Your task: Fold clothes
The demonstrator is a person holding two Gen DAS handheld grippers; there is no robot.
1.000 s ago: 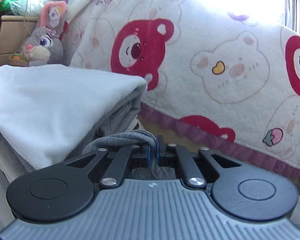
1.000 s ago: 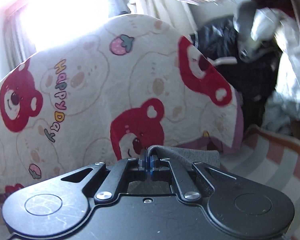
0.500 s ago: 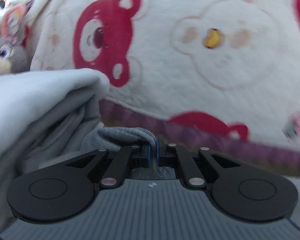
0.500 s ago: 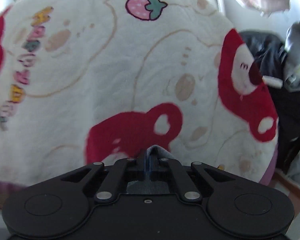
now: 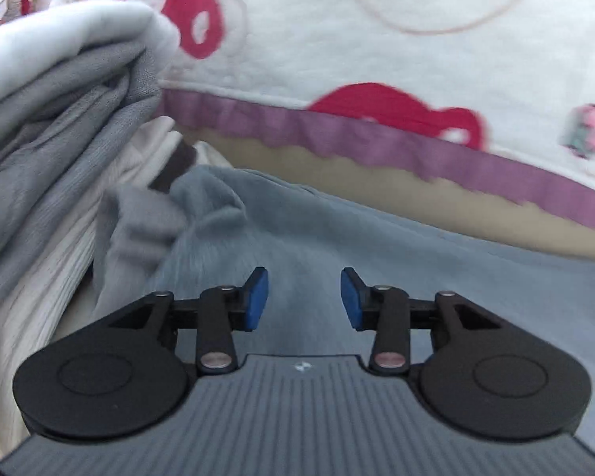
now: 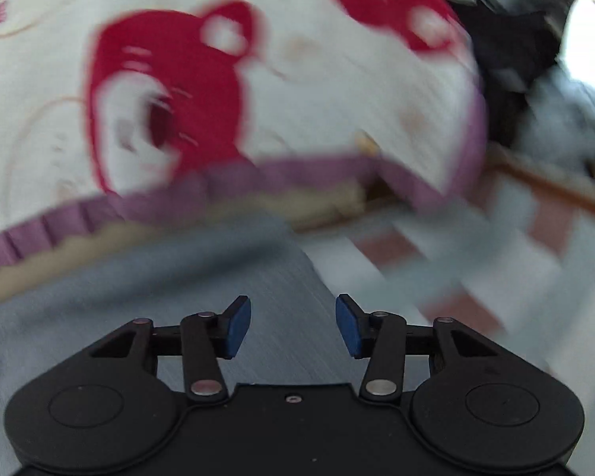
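A grey garment (image 5: 377,246) lies spread flat on the bed below both grippers; its left end bunches into a lump by a pile of clothes. My left gripper (image 5: 303,297) hovers just over it, jaws opening, blue pads apart with only flat cloth showing beneath the gap. In the right wrist view the same grey garment (image 6: 139,297) fills the lower left, its right edge running past my right gripper (image 6: 293,323). That gripper's jaws are opening too, with nothing pinched between the pads. The right view is blurred by motion.
A pile of folded grey and white clothes (image 5: 51,111) rises at the left. A white quilt with red bears and a purple hem (image 5: 377,39) drapes behind the garment. A striped sheet (image 6: 515,277) and dark clothes (image 6: 507,39) lie to the right.
Both grippers were shut on folds of the grey garment; they have sunk towards the bed, let go and opened, and the garment now lies flat beneath them.
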